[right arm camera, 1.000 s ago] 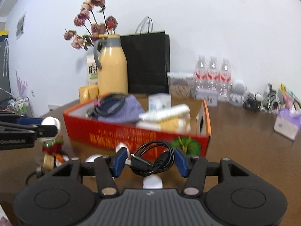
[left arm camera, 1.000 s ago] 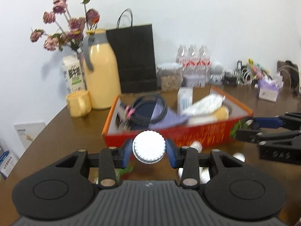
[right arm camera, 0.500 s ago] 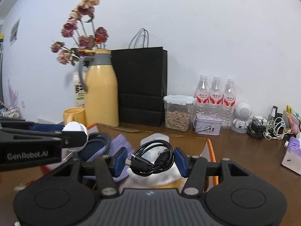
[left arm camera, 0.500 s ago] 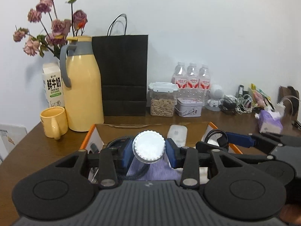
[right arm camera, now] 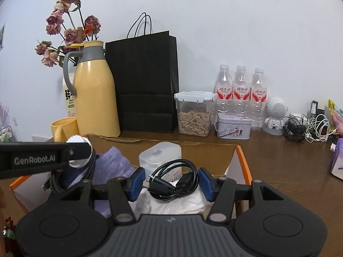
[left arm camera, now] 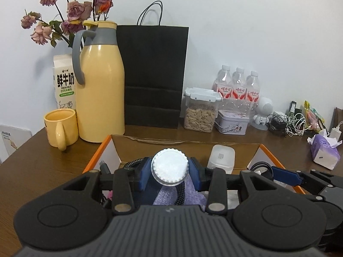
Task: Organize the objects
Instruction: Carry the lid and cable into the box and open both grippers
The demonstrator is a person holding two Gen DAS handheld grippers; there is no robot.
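Left gripper (left arm camera: 169,170): its blue fingers (left arm camera: 143,176) are closed partway on a white ribbed cap (left arm camera: 169,169), one pad on each side of the rim, so the cap faces the camera and cannot roll out.
Cap's place: held above the near left part of the orange box (left arm camera: 96,157), over the purple cloth (left arm camera: 171,194), apparently so it can drop inside rather than on the worktop (left arm camera: 38,167).
Right gripper (right arm camera: 170,184): about half open, its fingers (right arm camera: 135,182) clamped across a coiled black cable (right arm camera: 171,182); gripping the bundle across its loops keeps the coil from unwinding.
Cable's place: held over the near right part of the box, above white crumpled wrapping (right arm camera: 171,205) and just in front of a white lidded tub (right arm camera: 159,158).
Box contents: a dark braided cord (right arm camera: 90,169) and the cloth lie at the left; the tub stands toward the far wall of the box.
Far worktop: yellow flask (left arm camera: 99,85), mug (left arm camera: 61,128), black paper bag (left arm camera: 153,75), seed jar (left arm camera: 200,112) and water bottles (left arm camera: 236,85) stand along the wall, well clear of the box.
Step judged: both items look ready for release into the box.
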